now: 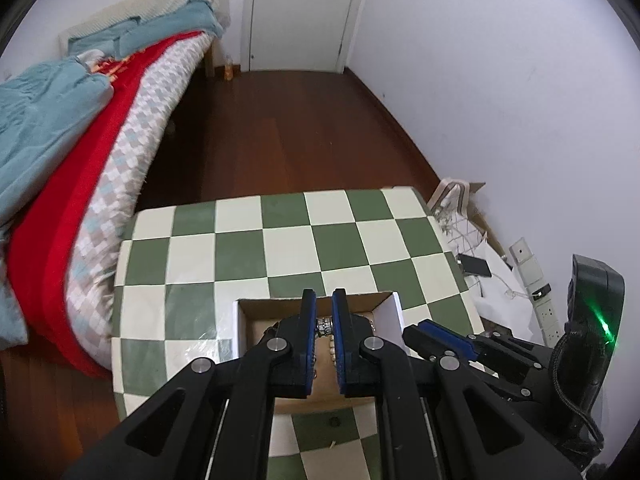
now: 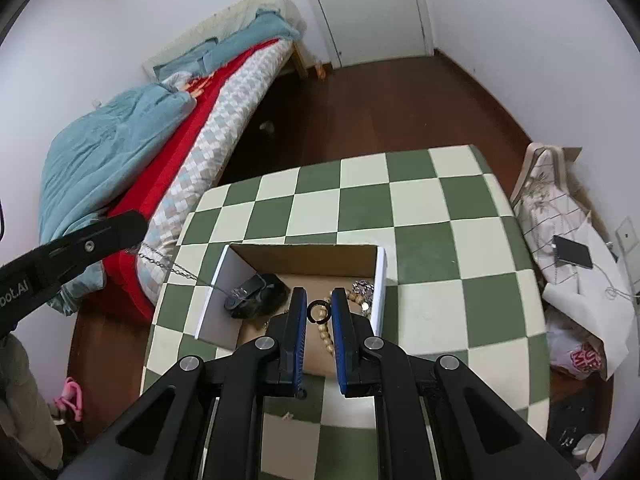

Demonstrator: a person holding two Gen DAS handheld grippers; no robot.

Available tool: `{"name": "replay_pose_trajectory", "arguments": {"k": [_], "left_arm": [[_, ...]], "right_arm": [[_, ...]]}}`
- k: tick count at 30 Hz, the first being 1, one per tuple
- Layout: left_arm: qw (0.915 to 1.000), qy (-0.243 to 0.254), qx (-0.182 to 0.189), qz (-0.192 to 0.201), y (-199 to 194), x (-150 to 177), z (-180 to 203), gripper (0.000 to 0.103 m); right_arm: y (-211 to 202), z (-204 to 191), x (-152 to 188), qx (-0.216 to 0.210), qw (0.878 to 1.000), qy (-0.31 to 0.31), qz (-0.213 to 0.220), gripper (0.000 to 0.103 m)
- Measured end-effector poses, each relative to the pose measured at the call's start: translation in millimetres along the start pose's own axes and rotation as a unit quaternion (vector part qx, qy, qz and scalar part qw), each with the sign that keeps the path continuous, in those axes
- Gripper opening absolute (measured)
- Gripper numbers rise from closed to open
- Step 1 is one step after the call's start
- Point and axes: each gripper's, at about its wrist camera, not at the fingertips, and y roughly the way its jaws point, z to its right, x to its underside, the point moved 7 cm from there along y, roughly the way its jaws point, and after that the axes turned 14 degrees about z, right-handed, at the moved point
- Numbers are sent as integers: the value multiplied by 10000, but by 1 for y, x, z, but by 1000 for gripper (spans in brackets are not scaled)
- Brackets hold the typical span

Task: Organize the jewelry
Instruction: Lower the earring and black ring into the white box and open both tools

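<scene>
An open cardboard box (image 2: pixel 304 254) stands on the green-and-white checkered table (image 2: pixel 432 208). It holds a wooden bead string (image 2: pixel 326 342), a sparkly piece (image 2: pixel 362 288), a dark object (image 2: pixel 256 296) and a thin chain (image 2: pixel 176 266) that trails over its left wall. My right gripper (image 2: pixel 319 310) is shut on a small black ring (image 2: pixel 319 312) above the box. My left gripper (image 1: pixel 324 326) is shut on a silver beaded piece (image 1: pixel 325 326) over the box (image 1: pixel 316 300). The right gripper's fingers (image 1: pixel 440 344) show at its right.
A bed (image 1: pixel 100 152) with blue and red bedding stands left of the table. A bag, papers and a phone (image 2: pixel 572 252) lie on the floor at the right by the wall. A white door (image 1: pixel 300 12) is at the far end.
</scene>
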Motion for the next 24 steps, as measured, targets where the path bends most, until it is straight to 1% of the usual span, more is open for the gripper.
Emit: {"name": "replay_pose_trajectory", "arguments": {"k": [3,4,6,7,9,10,11,12,13,15,16,18,19,20,21,22,23,24], "left_arm": [[9998,-44,45,-208,19,2,-2,6],[9997,-75,2,-250,24,2,-4,6],[9992,-93,-234,-314,33,3,-11,9],[9989,-113,-312,-334,36,3,-15,11],[9979,-163,-502,-362,41,4,-24,23],[9978,-184,-536,-349,41,4,-27,41],[9974,-209,-617,-317,41,4,-31,67],[9968,-229,-730,-252,40,4,-37,79],[9963,-243,-801,-182,38,4,-41,90],[9953,-248,-922,-179,37,7,-49,90],[9945,-236,-994,-208,36,11,-52,90],[9927,-182,-1170,-242,34,19,-60,95],[9913,-130,-1287,-236,32,24,-64,102],[9901,-78,-1384,-204,29,29,-67,103],[9890,-28,-1468,-171,26,35,-69,103],[9882,-7,-1527,-147,23,40,-71,103],[9870,26,-1600,-117,21,46,-73,103],[9860,72,-1661,-90,18,52,-75,103]], "right_arm": [[20,6,-3,9,9998,53,-205,13],[26,7,-2,14,9996,56,-272,13],[41,10,0,-8,9988,71,-476,13],[47,10,2,-18,9984,52,-565,13],[58,12,5,-71,9971,112,-748,14],[61,14,4,-76,9969,184,-762,14],[64,17,4,-35,9966,224,-789,14],[64,19,3,-26,9965,273,-788,17],[64,21,3,-30,9965,318,-777,30],[61,24,2,18,9969,318,-716,44],[59,24,2,21,9970,320,-703,48],[54,28,3,96,9971,342,-679,50],[51,28,4,117,9973,322,-654,50],[47,29,5,156,9975,309,-612,50],[43,31,7,298,9976,255,-565,55],[40,31,8,368,9976,213,-549,69],[37,32,13,466,9974,144,-536,77],[35,32,16,596,9968,46,-532,91]]}}
